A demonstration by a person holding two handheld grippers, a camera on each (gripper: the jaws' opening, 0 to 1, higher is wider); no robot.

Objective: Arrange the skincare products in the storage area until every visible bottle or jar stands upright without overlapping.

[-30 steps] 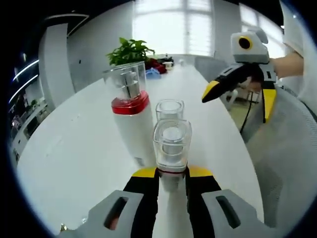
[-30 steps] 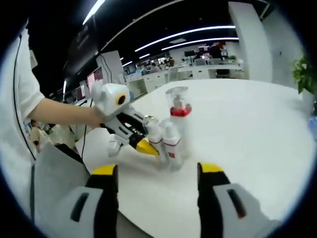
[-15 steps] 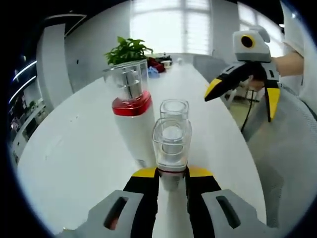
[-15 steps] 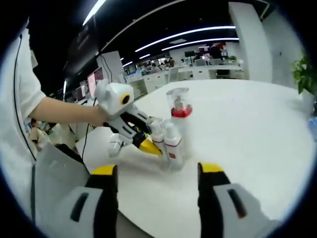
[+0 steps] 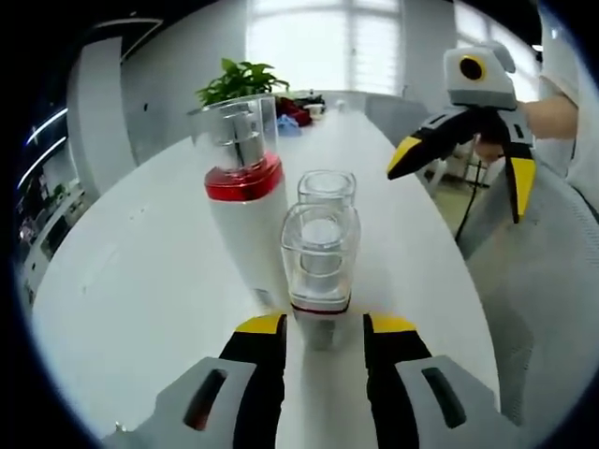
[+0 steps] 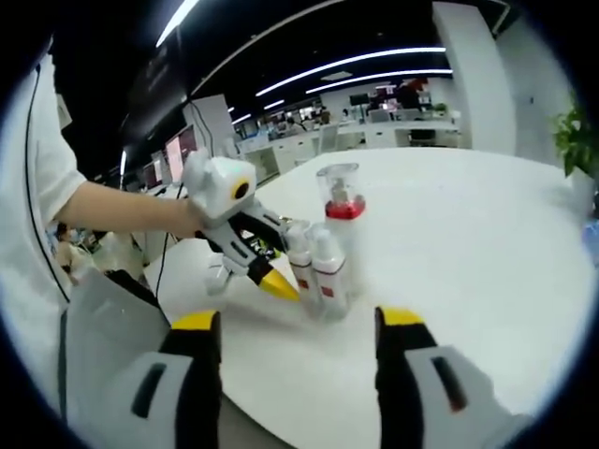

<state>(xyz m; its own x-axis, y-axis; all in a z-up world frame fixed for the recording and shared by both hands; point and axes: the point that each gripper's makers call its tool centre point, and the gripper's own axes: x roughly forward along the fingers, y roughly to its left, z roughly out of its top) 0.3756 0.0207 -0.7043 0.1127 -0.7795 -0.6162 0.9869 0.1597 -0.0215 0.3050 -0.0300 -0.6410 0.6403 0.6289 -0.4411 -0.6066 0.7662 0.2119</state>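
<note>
Three white skincare bottles with clear caps stand upright, clustered on the white counter. Left gripper jaws sit apart flanking the nearest bottle; right gripper jaws spread wide.

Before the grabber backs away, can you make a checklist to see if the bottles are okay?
1. Left gripper let go: ok. Its fingers stand open, a gap on each side of the small bottle.
2. Small bottle upright: ok, standing on the white table.
3. Tall red-banded bottle upright: ok.
4. Third clear-capped bottle upright: ok, its base is hidden behind the small bottle.
5. Bottles not overlapping: cannot tell. They stand very close, and touching cannot be judged.
6. Right gripper out of the way: ok, open and short of the bottles.
</note>
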